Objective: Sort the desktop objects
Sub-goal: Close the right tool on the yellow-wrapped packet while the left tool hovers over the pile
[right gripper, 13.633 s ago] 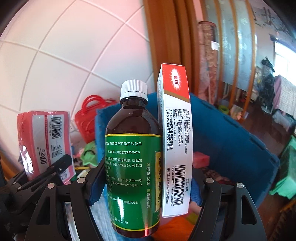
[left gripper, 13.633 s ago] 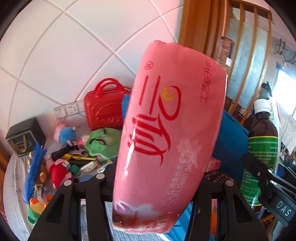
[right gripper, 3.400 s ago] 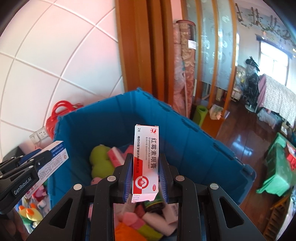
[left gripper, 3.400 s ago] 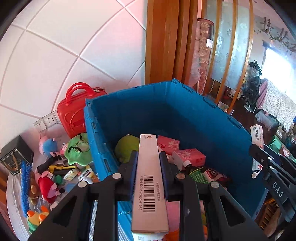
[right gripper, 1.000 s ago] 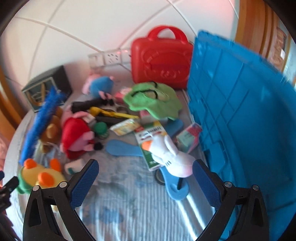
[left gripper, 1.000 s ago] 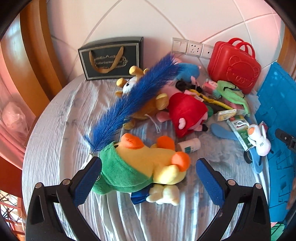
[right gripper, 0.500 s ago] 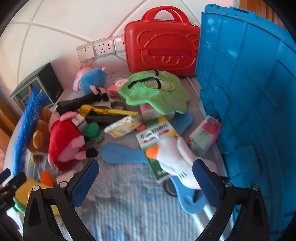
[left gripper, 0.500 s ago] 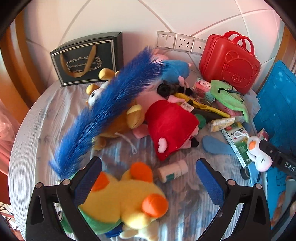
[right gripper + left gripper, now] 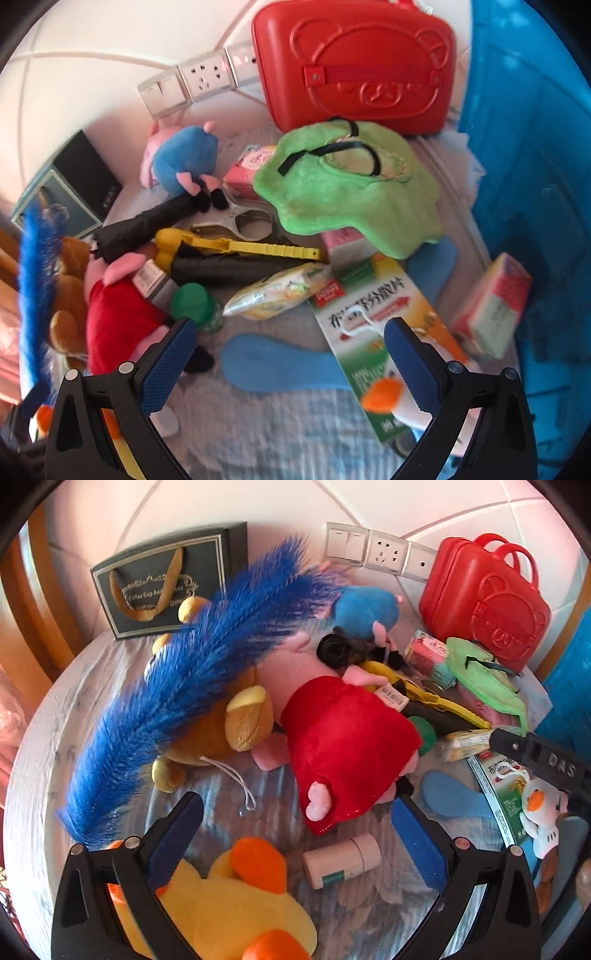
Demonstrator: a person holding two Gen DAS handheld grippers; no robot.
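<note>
My left gripper (image 9: 295, 845) is open and empty, low over the table, with a small beige bottle (image 9: 341, 860) lying between its fingers and a red-dressed pig plush (image 9: 347, 746) just beyond. A yellow duck plush (image 9: 229, 912) lies under its left finger. My right gripper (image 9: 288, 363) is open and empty above a blue insole (image 9: 280, 363) and a green-and-white medicine box (image 9: 373, 317). A white duck toy (image 9: 399, 402) lies by its right finger. The blue crate (image 9: 535, 184) stands at the right.
A red case (image 9: 354, 62), green plush mask (image 9: 354, 188), blue-shirted pig plush (image 9: 184, 158), black umbrella (image 9: 236, 266), yellow tool (image 9: 251, 247), snack packet (image 9: 277, 291) and pink boxes (image 9: 491, 310) crowd the table. A blue feather (image 9: 184, 686), brown plush (image 9: 221, 731) and black gift bag (image 9: 162, 587) lie at the left.
Both grippers have moved forward and lower toward the pile; the red pig plush and beige bottle are nearer the left gripper, the medicine box and insole nearer the right.
</note>
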